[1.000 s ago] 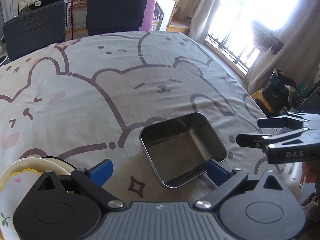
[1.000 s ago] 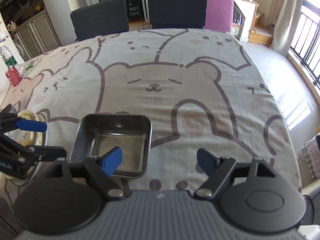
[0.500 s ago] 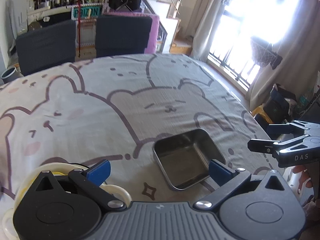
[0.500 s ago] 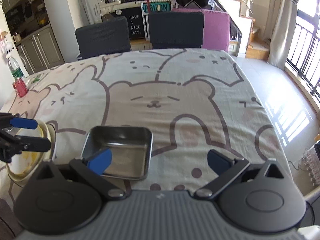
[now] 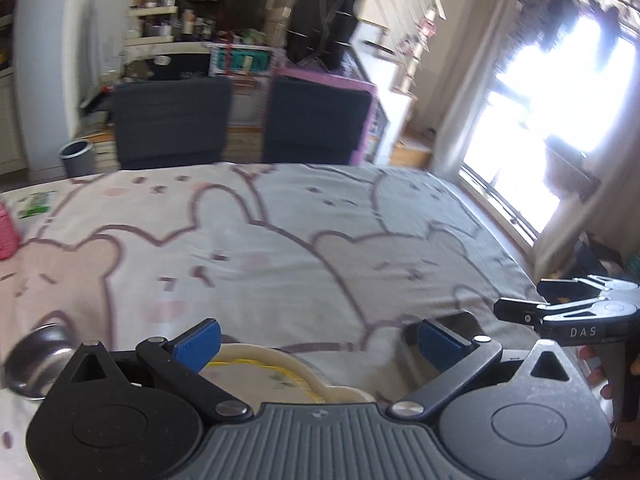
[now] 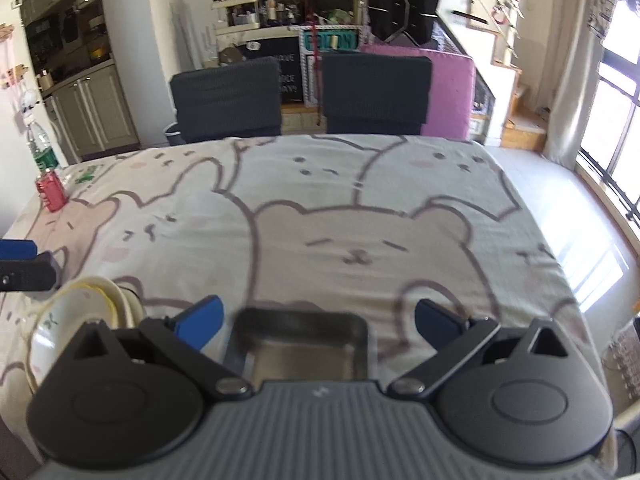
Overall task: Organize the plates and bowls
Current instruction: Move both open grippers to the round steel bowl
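sunlit dining room, two dark chairs (image 6: pixel 304 96) at twelve o'clock behind a table under a bear-print cloth (image 6: pixel 360 216). near the cloth's nine o'clock edge stand a red can (image 6: pixel 51 195) and a water bottle (image 6: pixel 40 148), well apart from the dishes, so they look like bystanders to the sorting.

the right gripper (image 6: pixel 316 322) hangs spread wide over the square steel tray (image 6: pixel 300 344), which lies on the cloth directly below it at six o'clock; nothing is between the blue pads. the tray sits near the cream plate (image 6: pixel 76 312), at about nine o'clock of it but not touching, likely because like goes with like and steel is kept from ceramic.

the left gripper (image 5: pixel 318 340) is likewise splayed and empty, hovering over the yellow-rimmed cream plate, which seems to rest on more dishes, though the stack is mostly hidden. a shiny metal bowl (image 5: pixel 38 354) lies at nine o'clock of that plate, blurred. in my judgement both claws are held high and clear of the dishes between steps, and the bowl looks like the next candidate.
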{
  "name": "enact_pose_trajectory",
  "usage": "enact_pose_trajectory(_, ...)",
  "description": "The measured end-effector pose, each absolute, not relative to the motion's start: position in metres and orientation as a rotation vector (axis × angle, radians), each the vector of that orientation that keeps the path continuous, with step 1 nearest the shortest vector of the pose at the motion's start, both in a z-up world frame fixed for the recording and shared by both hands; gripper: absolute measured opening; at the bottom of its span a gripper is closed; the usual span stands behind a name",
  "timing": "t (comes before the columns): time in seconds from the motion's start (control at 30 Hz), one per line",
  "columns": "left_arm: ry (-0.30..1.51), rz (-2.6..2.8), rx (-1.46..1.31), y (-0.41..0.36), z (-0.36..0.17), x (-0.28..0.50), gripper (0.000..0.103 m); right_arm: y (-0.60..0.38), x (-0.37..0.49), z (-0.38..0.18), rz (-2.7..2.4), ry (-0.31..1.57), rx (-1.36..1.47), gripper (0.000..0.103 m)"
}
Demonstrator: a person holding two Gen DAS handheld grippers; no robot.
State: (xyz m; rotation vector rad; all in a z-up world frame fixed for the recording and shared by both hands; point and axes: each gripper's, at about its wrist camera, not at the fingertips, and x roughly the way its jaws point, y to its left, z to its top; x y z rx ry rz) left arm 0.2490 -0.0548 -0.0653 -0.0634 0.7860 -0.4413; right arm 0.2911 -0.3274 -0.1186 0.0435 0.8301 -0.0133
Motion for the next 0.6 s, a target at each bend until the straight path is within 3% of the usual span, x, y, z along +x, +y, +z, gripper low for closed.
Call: enact_pose_trajectory(0.6,0.801,-0.043,-0.226,0.126,-0.079,0.255,0.103,-0.154,0.381,-0.134,0.204,0.855,0.034,0.103)
